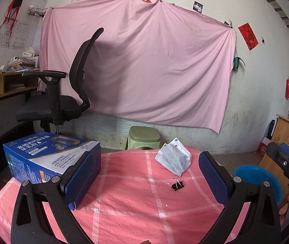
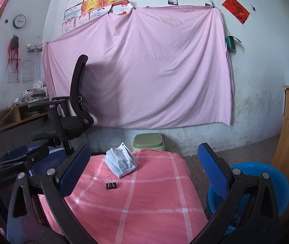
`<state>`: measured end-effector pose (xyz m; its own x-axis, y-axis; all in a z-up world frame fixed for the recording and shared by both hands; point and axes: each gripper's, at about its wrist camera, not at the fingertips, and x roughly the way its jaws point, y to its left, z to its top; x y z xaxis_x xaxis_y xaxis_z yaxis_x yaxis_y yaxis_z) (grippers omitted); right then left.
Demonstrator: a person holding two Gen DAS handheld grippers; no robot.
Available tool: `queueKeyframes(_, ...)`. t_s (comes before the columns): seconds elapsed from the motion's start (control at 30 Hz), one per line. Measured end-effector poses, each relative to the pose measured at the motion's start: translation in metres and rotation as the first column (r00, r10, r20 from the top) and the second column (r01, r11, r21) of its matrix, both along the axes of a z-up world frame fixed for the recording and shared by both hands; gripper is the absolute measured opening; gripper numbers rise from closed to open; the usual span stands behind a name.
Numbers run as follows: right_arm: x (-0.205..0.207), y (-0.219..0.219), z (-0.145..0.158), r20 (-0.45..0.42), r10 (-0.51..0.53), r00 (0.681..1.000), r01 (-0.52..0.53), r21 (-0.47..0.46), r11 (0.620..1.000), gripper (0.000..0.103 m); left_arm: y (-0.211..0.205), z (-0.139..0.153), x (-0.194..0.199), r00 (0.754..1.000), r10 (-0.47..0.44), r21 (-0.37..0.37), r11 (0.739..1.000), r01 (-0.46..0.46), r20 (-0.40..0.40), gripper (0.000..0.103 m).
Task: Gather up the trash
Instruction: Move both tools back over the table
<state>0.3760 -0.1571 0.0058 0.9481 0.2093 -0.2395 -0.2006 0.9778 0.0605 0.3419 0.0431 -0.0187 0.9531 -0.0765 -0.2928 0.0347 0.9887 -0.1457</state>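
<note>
**Mask on the cloth, both grippers spread**

Mask (image 1: 174, 159), crumpled and grey-white, lies on my pink checked cloth (image 1: 128, 199), toward the far edge. I take it as my landmark. Just on the near side of the mask sits a black clip (image 1: 177, 185), close to it but not touching. Left of the mask, well apart, a blue box (image 1: 48, 156) rests on the cloth edge. Right of the mask, off the cloth and lower down, I see a blue basin (image 2: 266, 185). Beyond the mask stands a green stool (image 1: 143, 137), and farther left a black chair (image 1: 63, 93).

My left gripper (image 1: 146, 174) is spread wide and holds nothing; its left finger overlaps the box in view, and I cannot tell if they touch. My right gripper (image 2: 142, 169) is likewise spread wide and empty, the mask showing between its fingers.
</note>
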Motion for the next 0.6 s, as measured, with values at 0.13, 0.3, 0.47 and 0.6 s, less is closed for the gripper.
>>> queueKeyframes(0.13,0.008,-0.001,-0.009,-0.026,-0.003,1.000,0.002,-0.007,1.000,0.103,-0.003,-0.008,0.008,1.000,-0.003,-0.003,1.000,0.003,-0.012,0.100)
queueKeyframes(0.3,0.018,-0.003,-0.016,-0.047,0.002,0.999,-0.003,-0.023,1.000,0.103,-0.007,-0.016,0.022,0.999,-0.016,0.001,1.000,0.016,-0.035,0.100)
queueKeyframes(0.47,0.035,-0.009,-0.021,-0.096,-0.004,0.995,0.002,-0.023,1.000,0.103,-0.008,-0.027,0.049,0.988,-0.053,-0.014,0.999,0.052,-0.143,0.100)
queueKeyframes(0.6,0.054,-0.013,-0.027,-0.169,-0.036,0.985,0.028,-0.049,0.998,0.103,-0.008,-0.036,0.067,0.974,-0.079,-0.041,0.997,0.071,-0.212,0.100)
